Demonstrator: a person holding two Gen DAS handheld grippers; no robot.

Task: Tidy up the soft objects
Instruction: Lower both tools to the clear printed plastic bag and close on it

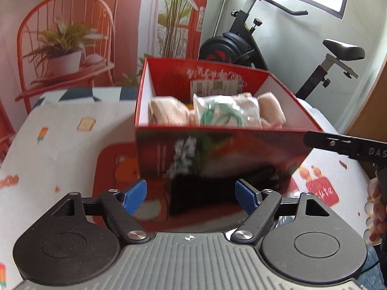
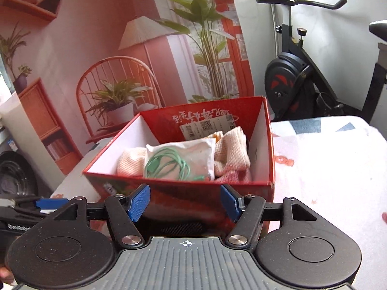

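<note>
A red cardboard box (image 1: pixel 217 152) with white inner walls stands on the table, also in the right wrist view (image 2: pixel 188 193). Inside lie beige knitted cloths (image 1: pixel 167 113) (image 2: pixel 232 149) and a clear plastic bag with a green cord (image 1: pixel 225 113) (image 2: pixel 179 159) on top. My left gripper (image 1: pixel 191 197) is open and empty, just in front of the box's near wall. My right gripper (image 2: pixel 185 203) is open and empty, close against the box's near side. The right gripper's black arm (image 1: pixel 348 145) shows at the box's right corner in the left wrist view.
A patterned white tablecloth (image 1: pixel 63 145) (image 2: pixel 326 169) covers the table. A red lid or card with a bear print (image 1: pixel 116 169) lies under the box. An exercise bike (image 1: pixel 266 46) (image 2: pixel 302 72) stands behind. A printed backdrop of a chair and plants (image 2: pixel 116 91) hangs behind the table.
</note>
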